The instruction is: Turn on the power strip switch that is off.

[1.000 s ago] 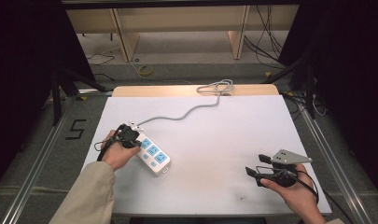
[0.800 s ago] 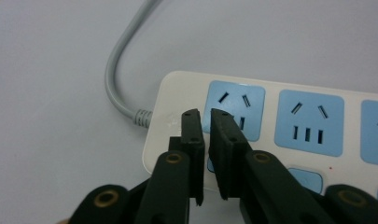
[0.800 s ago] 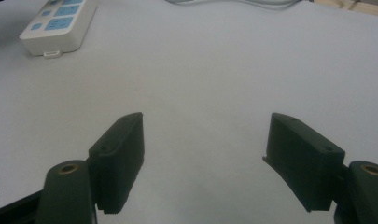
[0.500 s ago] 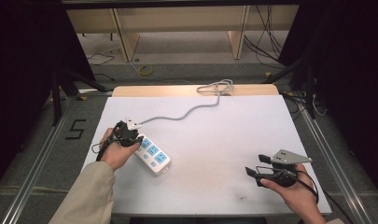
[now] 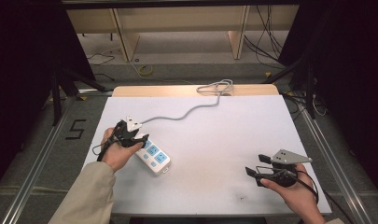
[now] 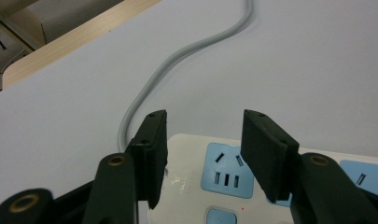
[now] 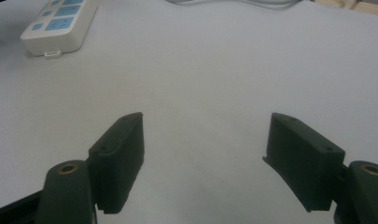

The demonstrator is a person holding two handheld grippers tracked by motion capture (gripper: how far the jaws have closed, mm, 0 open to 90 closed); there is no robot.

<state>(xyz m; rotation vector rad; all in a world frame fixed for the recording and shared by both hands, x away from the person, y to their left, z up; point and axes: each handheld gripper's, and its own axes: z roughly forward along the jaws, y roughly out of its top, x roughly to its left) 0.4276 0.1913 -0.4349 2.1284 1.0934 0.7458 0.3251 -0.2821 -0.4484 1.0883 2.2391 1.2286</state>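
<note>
Power strip (image 6: 233, 182) cut off below left gripper (image 6: 203, 154), jaws just parting, unclamped, right gripper (image 7: 203, 163) spread wide, holding nothing

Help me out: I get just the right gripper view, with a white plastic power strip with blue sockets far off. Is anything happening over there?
Observer: Yes. The left tongs are at the cable end of the white plastic power strip with blue sockets. Their jaws have just been opening, with nothing pinched between them.
Operator: Where does its cable go?
Observer: The grey round cable snakes across the white table to a loose coil at the far edge.
Operator: And where are my own tongs?
Observer: The right tongs are open near the table's near right corner, well apart from the strip.
</note>
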